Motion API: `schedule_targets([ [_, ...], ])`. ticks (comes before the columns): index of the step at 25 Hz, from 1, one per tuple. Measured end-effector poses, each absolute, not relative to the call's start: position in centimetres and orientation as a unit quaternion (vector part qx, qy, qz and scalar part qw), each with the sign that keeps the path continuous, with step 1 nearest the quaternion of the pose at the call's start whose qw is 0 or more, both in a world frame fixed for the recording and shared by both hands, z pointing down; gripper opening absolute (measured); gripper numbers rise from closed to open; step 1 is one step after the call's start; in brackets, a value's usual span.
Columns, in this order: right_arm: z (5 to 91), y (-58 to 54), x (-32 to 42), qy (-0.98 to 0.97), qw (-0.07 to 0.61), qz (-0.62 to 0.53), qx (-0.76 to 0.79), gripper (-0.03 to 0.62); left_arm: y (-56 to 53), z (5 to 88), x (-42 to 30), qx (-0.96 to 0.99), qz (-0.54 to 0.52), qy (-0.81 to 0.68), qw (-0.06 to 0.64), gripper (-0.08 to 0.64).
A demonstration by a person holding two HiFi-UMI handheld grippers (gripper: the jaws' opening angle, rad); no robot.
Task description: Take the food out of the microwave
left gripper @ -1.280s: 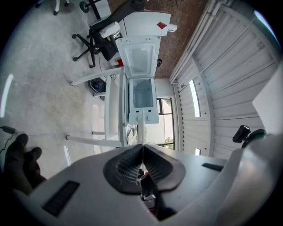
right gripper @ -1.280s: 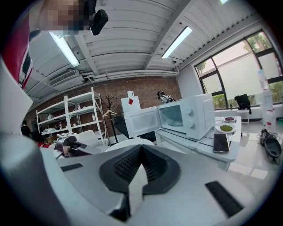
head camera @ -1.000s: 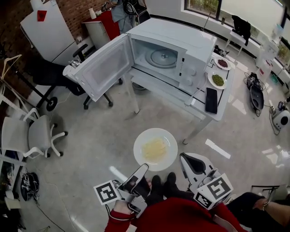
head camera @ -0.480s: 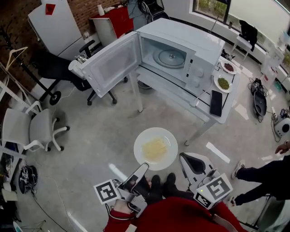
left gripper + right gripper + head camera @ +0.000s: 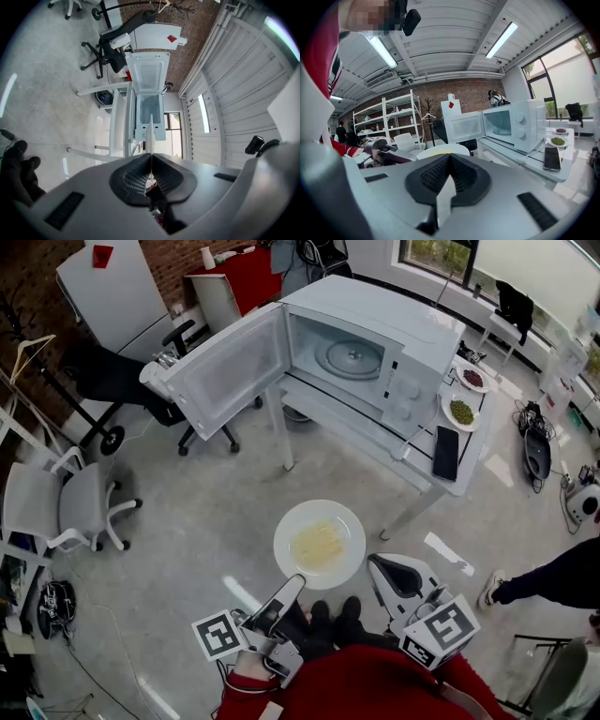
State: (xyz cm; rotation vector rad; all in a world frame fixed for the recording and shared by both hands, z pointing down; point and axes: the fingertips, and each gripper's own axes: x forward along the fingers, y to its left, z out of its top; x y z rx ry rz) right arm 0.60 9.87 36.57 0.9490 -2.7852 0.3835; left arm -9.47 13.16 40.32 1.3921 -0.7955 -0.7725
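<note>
Left tongs (image 5: 292,585): clamped on rim of white plate (image 5: 349,524) of noodles (image 5: 317,545). Right tongs (image 5: 379,566): closed, empty. Microwave (image 5: 412,343): door open, on tabletop (image 5: 337,423)

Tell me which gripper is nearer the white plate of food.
Left. The left gripper grips the plate at its near rim; the right gripper sits off its right side, apart.

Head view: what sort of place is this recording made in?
Probably an office or lab workspace, not a home kitchen: the microwave stands open on a white table over a bare concrete floor, wheeled office chairs stand around, and the right gripper view shows metal shelving against a brick wall.
</note>
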Motion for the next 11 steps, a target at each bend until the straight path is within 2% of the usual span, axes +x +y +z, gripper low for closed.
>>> schedule_targets([
  [11, 36.45, 9.01, 1.43, -0.934, 0.086, 0.128, 0.321, 0.009, 12.35, 40.06, -9.13, 0.609, -0.34, -0.349, 0.626, 0.015],
])
